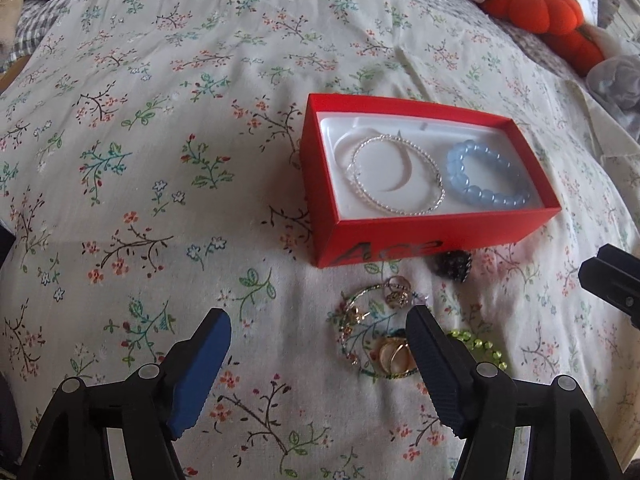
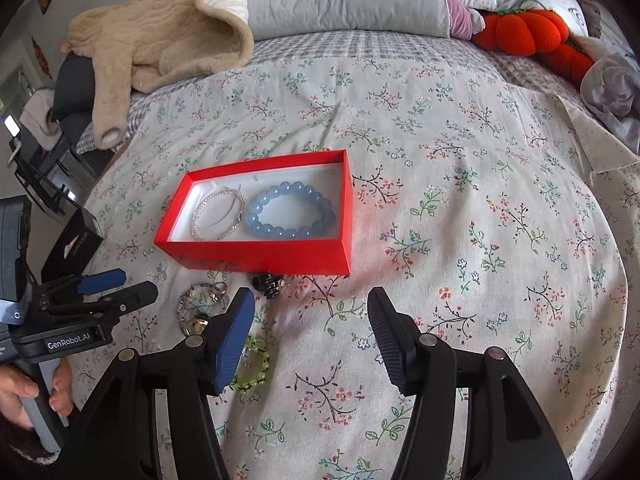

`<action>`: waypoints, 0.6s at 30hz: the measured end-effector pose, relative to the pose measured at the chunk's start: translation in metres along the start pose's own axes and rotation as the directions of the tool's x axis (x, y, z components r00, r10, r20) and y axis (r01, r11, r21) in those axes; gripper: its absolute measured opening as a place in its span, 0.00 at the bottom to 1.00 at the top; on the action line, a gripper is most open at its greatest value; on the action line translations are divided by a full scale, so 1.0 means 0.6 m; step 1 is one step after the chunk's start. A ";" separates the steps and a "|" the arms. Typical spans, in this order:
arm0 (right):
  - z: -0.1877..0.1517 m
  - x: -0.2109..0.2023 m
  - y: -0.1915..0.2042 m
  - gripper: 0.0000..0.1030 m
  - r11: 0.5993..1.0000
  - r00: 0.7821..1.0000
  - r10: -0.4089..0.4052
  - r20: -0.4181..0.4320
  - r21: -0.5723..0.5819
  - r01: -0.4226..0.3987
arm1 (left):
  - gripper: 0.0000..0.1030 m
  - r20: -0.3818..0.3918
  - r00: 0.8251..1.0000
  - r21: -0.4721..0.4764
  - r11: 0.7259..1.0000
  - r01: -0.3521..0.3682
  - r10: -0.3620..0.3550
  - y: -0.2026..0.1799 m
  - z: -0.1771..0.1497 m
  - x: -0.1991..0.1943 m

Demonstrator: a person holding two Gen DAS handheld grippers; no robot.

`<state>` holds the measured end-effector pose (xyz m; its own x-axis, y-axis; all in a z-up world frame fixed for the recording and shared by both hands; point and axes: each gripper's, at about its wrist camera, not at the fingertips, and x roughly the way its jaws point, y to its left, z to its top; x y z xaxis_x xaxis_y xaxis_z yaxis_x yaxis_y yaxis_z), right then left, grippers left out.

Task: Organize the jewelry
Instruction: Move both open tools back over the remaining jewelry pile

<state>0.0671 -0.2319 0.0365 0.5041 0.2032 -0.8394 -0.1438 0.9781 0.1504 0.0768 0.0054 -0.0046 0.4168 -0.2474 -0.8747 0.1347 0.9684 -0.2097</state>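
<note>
Blue-padded jaws of both the left gripper (image 1: 320, 332) and right gripper (image 2: 311, 312) gape wide, gripping nothing.

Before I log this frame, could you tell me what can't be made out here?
- Gold rings: left wrist view, partly behind the left gripper finger.
- Green bracelet: right wrist view, partly behind the right gripper finger.
- Box lettering: cut off by dark clip.

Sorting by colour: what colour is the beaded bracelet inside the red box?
Pale translucent blue; the beaded bracelet shows best in the right wrist view.
</note>
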 end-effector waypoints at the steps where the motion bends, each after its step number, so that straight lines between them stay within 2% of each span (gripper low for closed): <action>1: -0.003 0.003 0.000 0.60 1.000 1.000 -0.002 -0.007 -0.003 0.002 | 0.74 -0.007 1.000 -0.001 1.000 0.001 -0.001 0.003 -0.003 0.001; 9: -0.021 0.025 0.003 0.60 1.000 0.998 -0.017 -0.068 -0.010 0.016 | 0.74 -0.074 0.997 -0.027 0.999 0.022 -0.024 0.018 -0.022 0.015; 15: -0.023 0.036 0.005 0.60 1.000 0.994 -0.030 -0.101 -0.003 0.029 | 0.73 -0.091 0.990 -0.061 0.993 0.103 -0.108 0.012 -0.023 0.015; 17: -0.024 0.040 0.004 0.60 1.000 0.993 -0.024 -0.114 0.005 0.025 | 0.67 -0.095 0.985 -0.062 0.989 0.136 -0.142 0.003 -0.021 0.016; 18: -0.025 0.042 0.004 0.60 1.000 0.993 -0.019 -0.119 0.010 0.021 | 0.60 -0.102 0.983 -0.062 0.987 0.149 -0.155 -0.004 -0.020 0.018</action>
<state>0.0666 -0.2253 0.0079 0.4017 0.1774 -0.8984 -0.1248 0.9825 0.1382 0.0702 0.0008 -0.0190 0.2975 -0.3897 -0.8716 0.1393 0.9208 -0.3642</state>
